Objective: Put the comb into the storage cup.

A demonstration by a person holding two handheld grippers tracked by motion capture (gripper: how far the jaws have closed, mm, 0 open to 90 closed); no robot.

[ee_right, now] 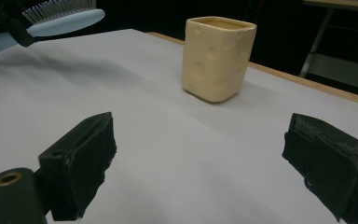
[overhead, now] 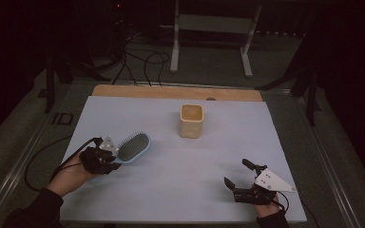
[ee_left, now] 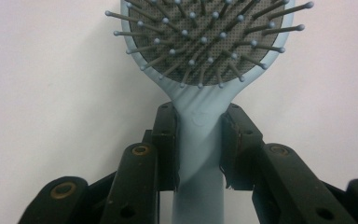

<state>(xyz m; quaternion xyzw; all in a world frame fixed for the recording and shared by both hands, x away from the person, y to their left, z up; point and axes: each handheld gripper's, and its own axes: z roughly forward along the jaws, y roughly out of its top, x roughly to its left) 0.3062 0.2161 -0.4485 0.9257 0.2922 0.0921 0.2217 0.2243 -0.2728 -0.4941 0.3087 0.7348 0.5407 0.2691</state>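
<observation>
High view: a pale sheet covers the surface (overhead: 171,166), with a strip of bare wood along its far edge. The left claw (overhead: 105,156), at about 9 o'clock from the sheet's centre, is clamped on the handle of a light-blue paddle hairbrush (overhead: 134,146). The brush head points toward 2 o'clock, bristles up.

Left gripper view: both jaws press against the hairbrush's narrow handle just below the neck. The oval head, with its grey cushion and ball-tipped pins, rises toward 12 o'clock.

Right gripper view: the hairbrush (ee_right: 60,18) sits at 10 o'clock, clear of the sheet, with a soft shadow beneath it.

The right claw (overhead: 240,178) sits at about 4 o'clock from the sheet's centre. Its jaws stand well apart with nothing between them, only bare sheet.

A cream square cup (overhead: 191,120) stands upright at about 12 o'clock from the sheet's centre, well apart from both claws. In the right gripper view its walls carry shallow round dimples, and it lies at about 12 o'clock beyond the open jaws. Its mouth faces up. From above the inside looks tan, and whether it holds anything cannot be told.
</observation>
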